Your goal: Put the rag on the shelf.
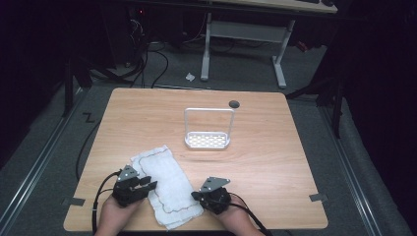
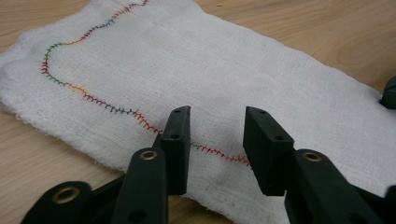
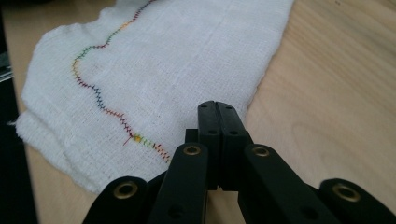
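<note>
High view first: your soft white folded cloth with rainbow stitching [image 1: 166, 184] lies near the table's [image 1: 265, 162] front edge, between your hands. Your left gripper [image 2: 217, 135] is spread apart over its edge, pinching nothing. Your right gripper [image 3: 218, 122] is squeezed tight, empty. This cloth looks light and floppy; pinch a corner. No words on it.

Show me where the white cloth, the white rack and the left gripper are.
white cloth [image 1: 164, 179]: high view, middle of the folded fabric.
white rack [image 1: 207, 141]: high view, its perforated base.
left gripper [image 2: 217, 130]: left gripper view, gap between its open jaws.
</note>
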